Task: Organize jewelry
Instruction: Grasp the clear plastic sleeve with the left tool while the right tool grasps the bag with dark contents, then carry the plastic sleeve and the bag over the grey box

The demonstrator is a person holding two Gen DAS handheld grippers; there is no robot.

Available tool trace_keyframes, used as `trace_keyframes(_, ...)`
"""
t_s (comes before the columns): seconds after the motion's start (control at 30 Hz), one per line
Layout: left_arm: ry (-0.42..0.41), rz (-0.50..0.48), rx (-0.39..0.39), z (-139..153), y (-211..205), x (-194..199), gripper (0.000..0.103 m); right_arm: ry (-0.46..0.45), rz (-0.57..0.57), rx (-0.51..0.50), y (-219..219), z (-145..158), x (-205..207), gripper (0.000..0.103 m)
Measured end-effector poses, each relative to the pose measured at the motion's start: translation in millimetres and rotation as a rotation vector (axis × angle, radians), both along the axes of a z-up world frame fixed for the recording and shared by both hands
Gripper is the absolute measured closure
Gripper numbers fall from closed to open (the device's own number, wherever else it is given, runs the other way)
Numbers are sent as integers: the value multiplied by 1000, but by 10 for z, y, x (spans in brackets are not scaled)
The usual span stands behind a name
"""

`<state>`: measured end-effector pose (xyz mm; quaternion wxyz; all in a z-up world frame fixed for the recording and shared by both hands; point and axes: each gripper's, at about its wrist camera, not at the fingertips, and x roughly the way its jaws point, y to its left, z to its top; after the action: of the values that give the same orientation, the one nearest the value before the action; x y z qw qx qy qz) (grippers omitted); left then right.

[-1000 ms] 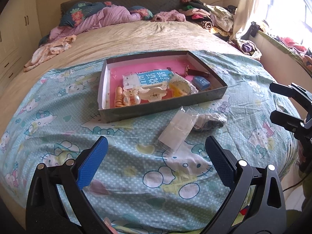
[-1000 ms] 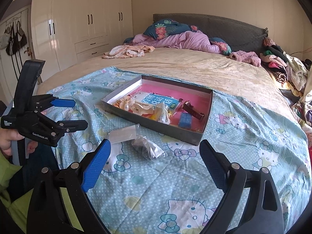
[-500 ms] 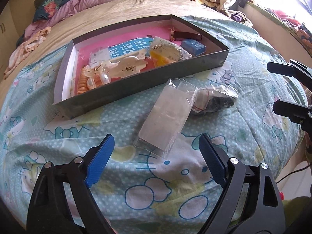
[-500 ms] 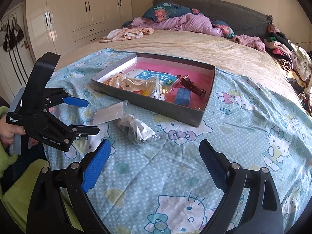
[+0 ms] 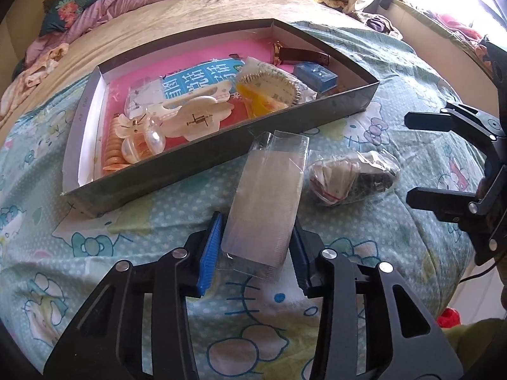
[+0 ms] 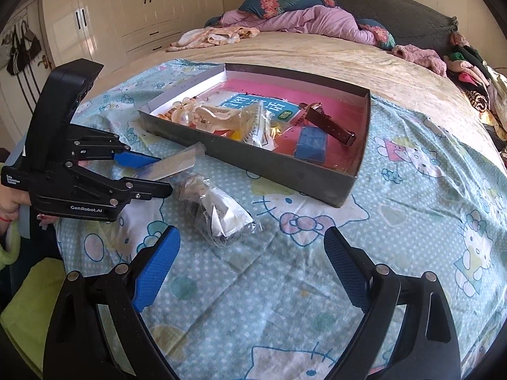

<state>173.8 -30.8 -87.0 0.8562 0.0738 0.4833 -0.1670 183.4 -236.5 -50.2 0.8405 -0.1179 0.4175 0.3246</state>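
Left claw [image 5: 255,250] low over the bed [image 5: 158,31], jaws just closed in around the near end of a flat clear bag [image 5: 266,196]. Blue pads [image 5: 210,253] hard against the bag's two long edges; contact looks made on both sides, so gripping the bag. From the right wrist view, same claw [image 6: 158,175] seen side-on, the bag [image 6: 177,166] sticking out between its fingers towards the tray [image 6: 263,166]. Hand [image 6: 12,199] wrapped round the left handle at the frame edge, green sleeve [image 6: 8,247] below it.

Right claw [image 6: 250,269] wide open, nothing between the pads, hovering above the cartoon-cat sheet [image 6: 412,221]. Seen from the left wrist view at the right edge [image 5: 412,158], also open.

Crumpled bag [image 6: 218,209] holding dark and pale bits lying on the sheet, just beside the flat bag and just ahead of the right claw, apart from both claws.

Grey tray with pink floor sitting on the sheet beyond both bags. Inside: cream hair clip [image 5: 196,117], coiled orange tie [image 5: 112,148] at the left end, pearly pieces [image 5: 149,139], a blue printed card [image 5: 202,79], a round wire piece in plastic [image 5: 269,85], a small blue box [image 5: 317,76], a brown watch [image 5: 301,55] at the far right.

Heaped clothes [image 6: 301,15] at the head of the bed; wardrobe [image 6: 126,6] beyond.
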Motion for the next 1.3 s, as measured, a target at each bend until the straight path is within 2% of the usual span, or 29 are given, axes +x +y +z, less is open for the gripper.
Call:
trace_keyframes(0.1,0,3,-19,10,46,-6,72,12,44,-22,154,-75,62,13)
trace_keyframes(0.23,-10,15,-33,33,105,-18,82,26,111,-57,386,-207,130,26)
trace_keyframes(0.3,-6,22,-55,43,145,-7,82,11,125,-84,473,-262,151,29)
trace_keyframes(0.37,-8,24,-63,48,169,-12,82,-12,135,-93,526,-276,170,36)
trace_keyframes(0.4,-10,23,-62,49,175,-18,82,-12,138,-82,530,-267,183,43)
trace_keyframes(0.43,-14,20,-60,53,171,-25,83,-10,137,-69,530,-261,195,54)
trace_keyframes(0.47,-19,20,-59,62,172,-31,83,-6,133,-59,525,-250,207,60)
trace_keyframes(0.53,-29,16,-75,96,171,-52,85,3,124,-39,507,-232,220,64)
trace_keyframes(0.67,-51,9,-104,176,190,-110,88,19,100,7,429,-162,157,66)
trace_keyframes(0.9,-105,39,-167,382,345,-186,88,17,92,64,345,24,-88,66)
trace_keyframes(1.13,-164,106,-210,611,589,-207,88,-27,73,113,324,313,-144,66)
trace_keyframes(1.3,-213,161,-199,760,773,-223,88,-75,81,131,389,527,-104,67)
